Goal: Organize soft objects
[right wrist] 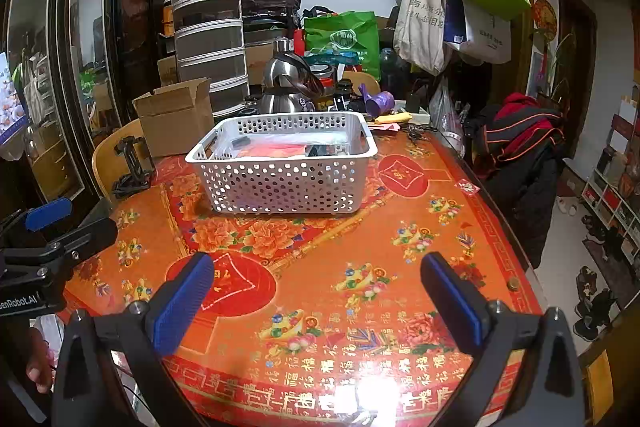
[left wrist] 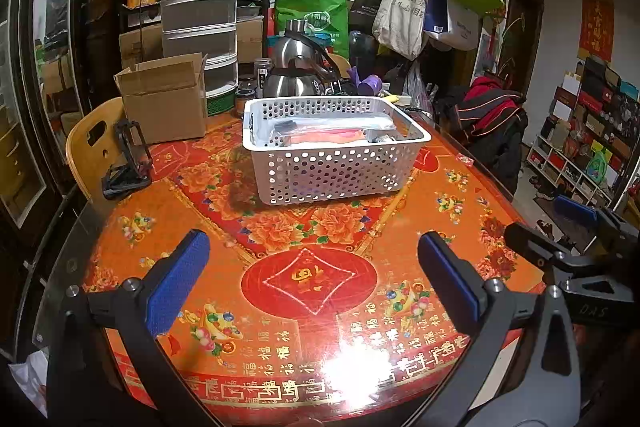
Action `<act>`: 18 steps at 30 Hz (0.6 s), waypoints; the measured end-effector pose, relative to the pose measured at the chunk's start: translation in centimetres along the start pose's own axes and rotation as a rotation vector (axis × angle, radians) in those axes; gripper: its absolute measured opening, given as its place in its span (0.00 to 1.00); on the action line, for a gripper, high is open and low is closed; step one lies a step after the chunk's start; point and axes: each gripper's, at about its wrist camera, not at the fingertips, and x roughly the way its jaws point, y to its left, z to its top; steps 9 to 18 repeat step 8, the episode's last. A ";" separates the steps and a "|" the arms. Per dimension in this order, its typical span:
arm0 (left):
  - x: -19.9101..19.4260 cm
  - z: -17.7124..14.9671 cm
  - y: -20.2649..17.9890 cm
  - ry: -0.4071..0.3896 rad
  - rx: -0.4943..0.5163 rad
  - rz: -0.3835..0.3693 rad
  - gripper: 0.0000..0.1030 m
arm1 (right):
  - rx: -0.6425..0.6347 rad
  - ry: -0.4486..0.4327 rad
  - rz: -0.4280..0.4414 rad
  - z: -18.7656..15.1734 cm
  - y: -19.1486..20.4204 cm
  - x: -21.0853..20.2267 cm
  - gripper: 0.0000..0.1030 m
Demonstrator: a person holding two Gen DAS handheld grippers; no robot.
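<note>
On the table [left wrist: 400, 227], basket [left wrist: 332, 167] lies broadside, packets [left wrist: 332, 131] lengthwise.

The left claw [left wrist: 314, 277] and right claw [right wrist: 318, 297] hover side by side, both spread wide and empty.

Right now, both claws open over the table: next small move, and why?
Probably hold, maybe retract: the soft items already lie in the white basket, the left claw and right claw are open and hold nothing, and no loose soft item shows nearby.
</note>
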 end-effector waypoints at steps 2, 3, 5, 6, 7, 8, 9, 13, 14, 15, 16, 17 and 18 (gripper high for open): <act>0.1 -0.1 0.1 -0.001 0.001 -0.002 1.00 | -0.002 0.002 -0.001 -0.1 -0.1 0.0 1.00; 0.1 -0.1 0.1 -0.001 0.003 -0.001 1.00 | -0.001 0.001 -0.001 0.0 0.0 0.0 1.00; 0.1 -0.1 0.2 -0.002 0.004 -0.001 1.00 | -0.001 0.001 0.000 -0.1 0.0 0.0 1.00; 0.1 -0.1 0.2 -0.001 0.004 -0.003 1.00 | -0.001 0.002 -0.001 -0.1 0.0 0.0 1.00; 0.2 -0.1 0.3 -0.002 0.005 -0.004 1.00 | -0.001 0.003 -0.003 -0.2 -0.1 0.1 1.00; 0.2 -0.1 0.3 -0.003 0.007 -0.002 1.00 | -0.003 0.005 -0.004 -0.3 -0.1 0.2 1.00; 0.2 -0.1 0.3 -0.003 0.007 -0.002 1.00 | -0.003 0.005 -0.004 -0.3 -0.1 0.2 1.00; 0.2 -0.1 0.3 -0.003 0.007 -0.002 1.00 | -0.003 0.005 -0.004 -0.3 -0.1 0.2 1.00; 0.2 -0.1 0.3 -0.003 0.007 -0.002 1.00 | -0.003 0.005 -0.004 -0.3 -0.1 0.2 1.00; 0.2 -0.1 0.3 -0.003 0.007 -0.002 1.00 | -0.003 0.005 -0.004 -0.3 -0.1 0.2 1.00; 0.2 -0.1 0.3 -0.003 0.007 -0.002 1.00 | -0.003 0.005 -0.004 -0.3 -0.1 0.2 1.00; 0.2 -0.1 0.3 -0.003 0.007 -0.002 1.00 | -0.003 0.005 -0.004 -0.3 -0.1 0.2 1.00; 0.2 -0.1 0.3 -0.003 0.007 -0.002 1.00 | -0.003 0.005 -0.004 -0.3 -0.1 0.2 1.00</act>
